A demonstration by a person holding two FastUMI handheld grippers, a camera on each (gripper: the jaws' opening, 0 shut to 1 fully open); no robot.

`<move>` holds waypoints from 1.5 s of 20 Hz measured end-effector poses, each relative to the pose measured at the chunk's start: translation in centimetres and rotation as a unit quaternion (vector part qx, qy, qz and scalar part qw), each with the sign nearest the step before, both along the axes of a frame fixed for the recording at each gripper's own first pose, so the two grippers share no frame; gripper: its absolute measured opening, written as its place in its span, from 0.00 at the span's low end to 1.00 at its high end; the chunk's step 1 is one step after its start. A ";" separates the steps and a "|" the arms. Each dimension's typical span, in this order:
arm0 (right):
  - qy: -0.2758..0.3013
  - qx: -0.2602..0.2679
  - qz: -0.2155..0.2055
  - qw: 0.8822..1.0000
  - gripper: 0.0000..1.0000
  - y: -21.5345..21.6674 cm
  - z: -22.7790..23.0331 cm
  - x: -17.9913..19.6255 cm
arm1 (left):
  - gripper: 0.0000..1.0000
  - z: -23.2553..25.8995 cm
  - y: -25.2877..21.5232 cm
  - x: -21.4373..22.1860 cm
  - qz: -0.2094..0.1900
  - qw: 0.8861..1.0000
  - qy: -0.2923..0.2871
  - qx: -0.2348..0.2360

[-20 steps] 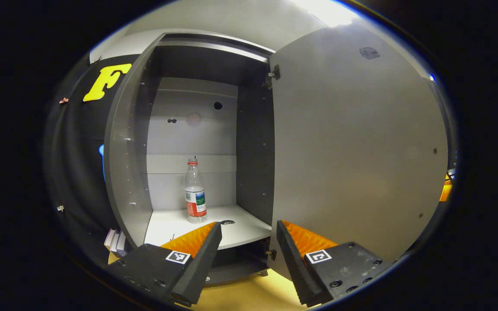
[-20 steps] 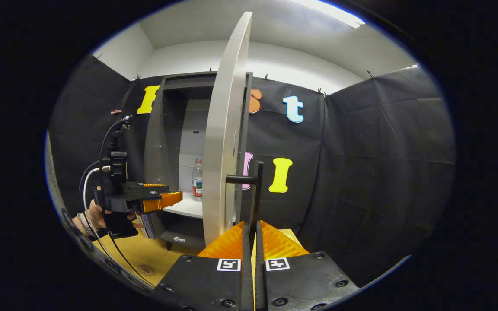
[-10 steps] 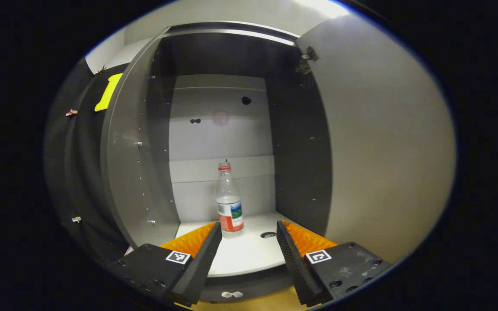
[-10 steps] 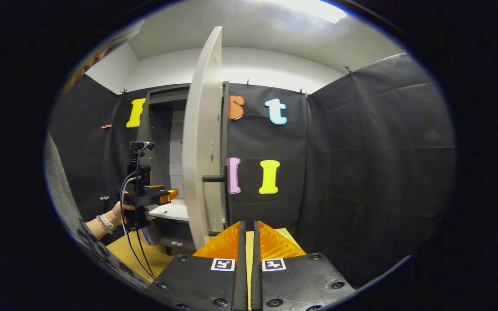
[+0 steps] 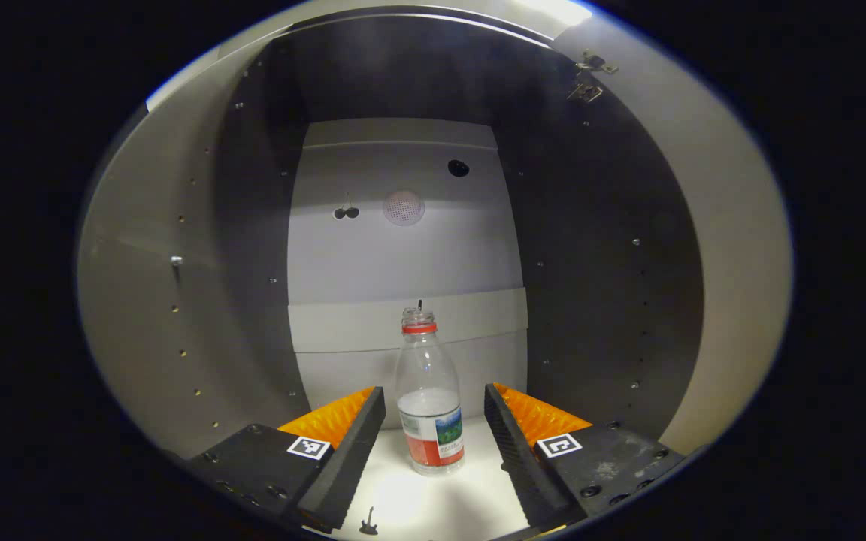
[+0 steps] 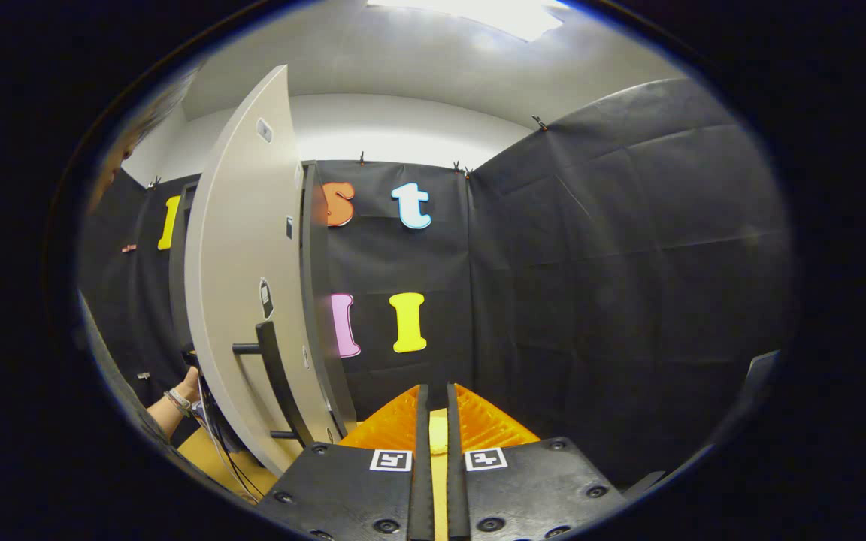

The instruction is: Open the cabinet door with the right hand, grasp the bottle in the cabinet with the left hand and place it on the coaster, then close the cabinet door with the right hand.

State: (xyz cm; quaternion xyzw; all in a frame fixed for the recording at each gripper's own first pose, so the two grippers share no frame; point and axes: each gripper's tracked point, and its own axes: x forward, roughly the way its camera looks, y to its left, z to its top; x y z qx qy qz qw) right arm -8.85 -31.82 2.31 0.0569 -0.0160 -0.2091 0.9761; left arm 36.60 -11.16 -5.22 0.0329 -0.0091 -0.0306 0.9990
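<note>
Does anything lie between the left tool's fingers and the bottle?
No. In the left gripper view, only bare shelf separates the left tool from the bottle.

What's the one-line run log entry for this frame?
stage: reach for bottle | cabinet door: open | bottle: upright on shelf, between fingers, ungrasped | left claw: open | right claw: shut, empty, off handle

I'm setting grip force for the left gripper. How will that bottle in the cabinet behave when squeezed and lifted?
The bottle looks like thin clear plastic, so it may dent under a hard squeeze. No liquid is visible through the clear upper part, so it is probably light. It stands tall on a narrow base between the left gripper's open fingers, so a one-sided nudge could tip it.
</note>
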 end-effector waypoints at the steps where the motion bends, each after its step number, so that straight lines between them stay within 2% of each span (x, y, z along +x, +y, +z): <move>1: -0.005 0.008 -0.002 1.000 0.12 -0.3 0.2 0.0 | 0.87 -0.1 0.1 0.8 0.001 1.000 0.000 -0.004; 6: -0.006 0.029 -0.015 0.999 0.09 -1.2 0.0 -0.2 | 0.94 -2.4 0.5 3.7 0.009 0.999 0.028 -0.033; 11: 0.000 0.017 -0.023 1.000 0.09 -1.5 0.0 0.2 | 0.93 -3.8 0.6 6.5 0.001 0.997 0.052 -0.050; 15: 0.030 0.006 -0.022 0.999 0.09 -1.0 -1.1 0.2 | 0.94 -3.9 0.6 8.5 0.012 0.998 0.048 -0.032; 16: 0.039 0.001 -0.021 0.999 0.09 -0.8 -1.4 0.3 | 0.88 -4.0 0.7 8.3 0.018 0.998 0.050 -0.030; 18: 0.056 -0.002 -0.023 0.998 0.09 -0.5 -2.3 0.2 | 0.77 -3.9 0.2 7.5 0.009 0.998 0.058 -0.035; 21: 0.068 -0.012 -0.024 0.997 0.09 0.8 -2.8 -0.1 | 0.77 -3.2 -0.4 4.1 -0.016 0.997 0.061 -0.043; 24: 0.057 -0.015 -0.031 0.998 0.09 2.0 -2.1 -1.1 | 0.77 -1.9 -0.1 0.4 -0.033 0.997 0.052 -0.039; 28: 0.047 -0.022 -0.027 0.998 0.09 4.8 -1.4 -2.3 | 0.77 0.3 0.2 -5.5 -0.069 0.997 0.034 -0.018; 30: 0.040 -0.027 -0.022 0.999 0.09 6.7 -0.8 -3.1 | 0.77 1.0 0.4 -8.5 -0.094 0.995 0.031 -0.022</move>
